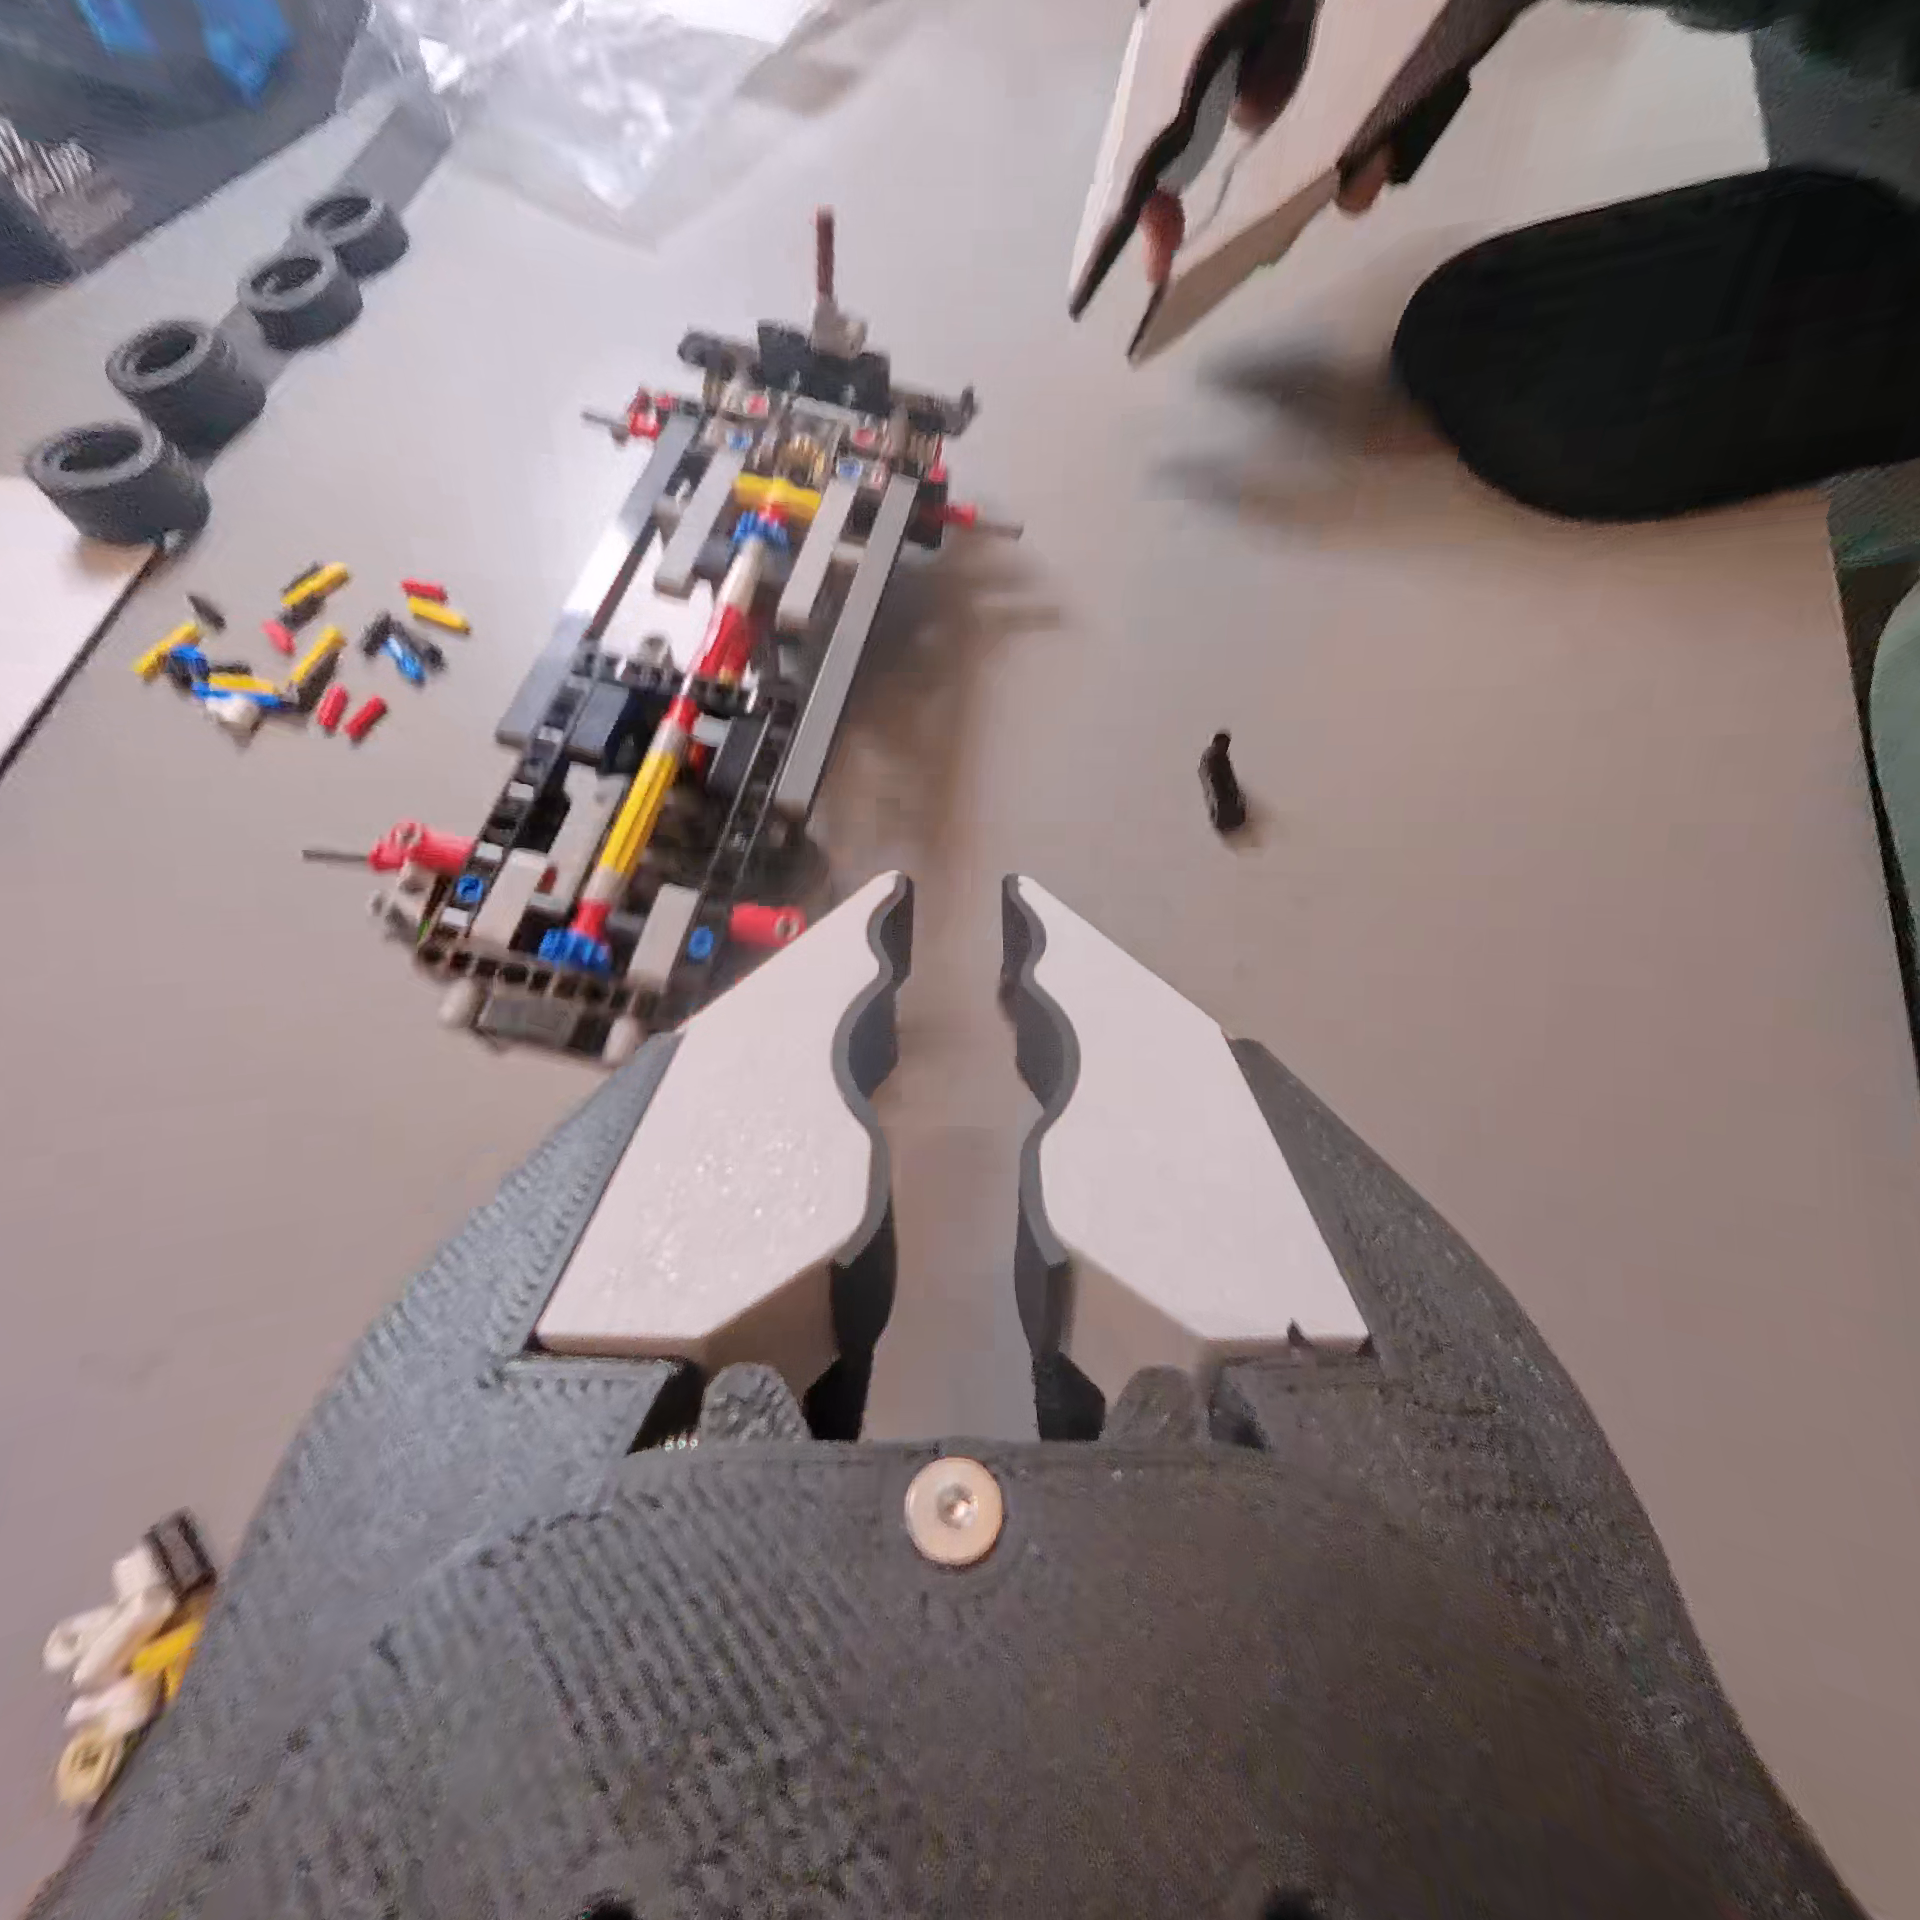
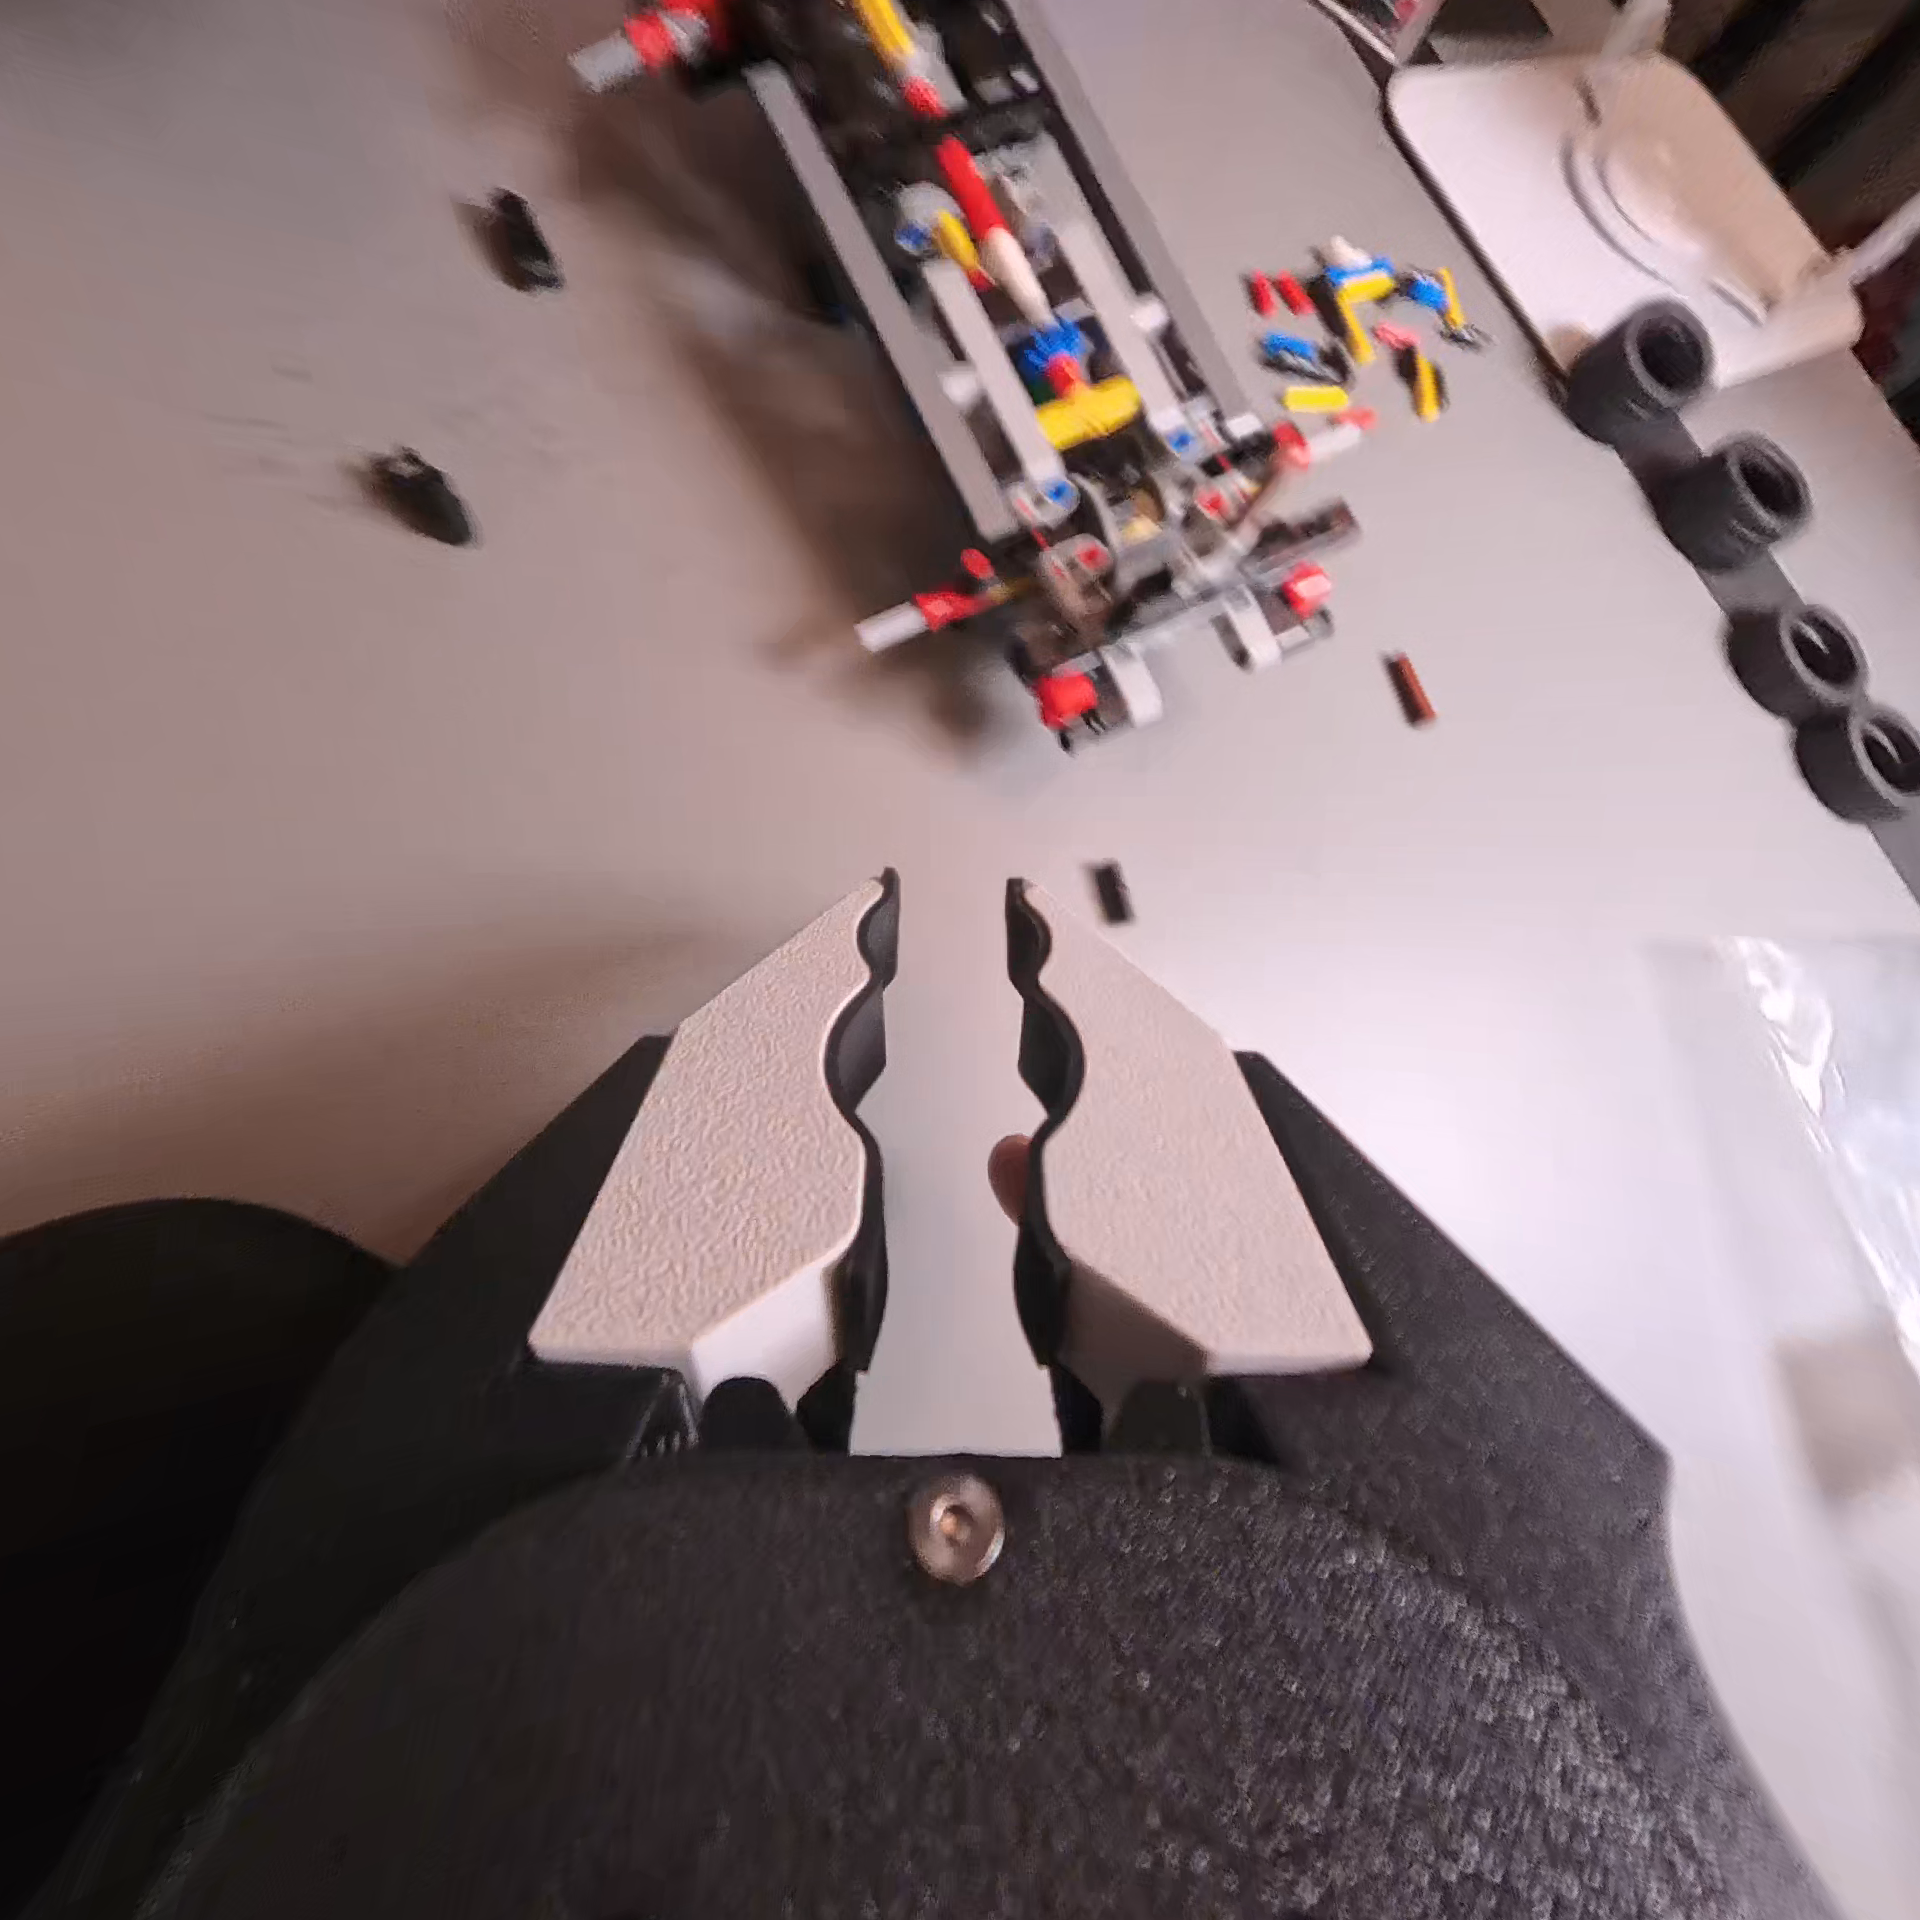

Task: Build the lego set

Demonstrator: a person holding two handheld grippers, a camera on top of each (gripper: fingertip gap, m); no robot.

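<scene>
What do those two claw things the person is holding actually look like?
Both look alike. The left gripper and right gripper each have a rough-textured black body with a silver screw in the middle, and two pale grey wedge-shaped fingers lined with wavy black pads. No cables show. A dark sleeve is visible.

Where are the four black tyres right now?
The four black tyres sit in a row on the table, left of the chassis in the left wrist view, beyond the loose small parts.

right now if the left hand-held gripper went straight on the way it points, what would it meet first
Probably nothing soon: the left hand-held gripper is open and empty, aimed along bare beige tabletop. The long grey-and-black lego chassis lies just left of that line, the small black lego pin right. Depth is unclear.
</scene>
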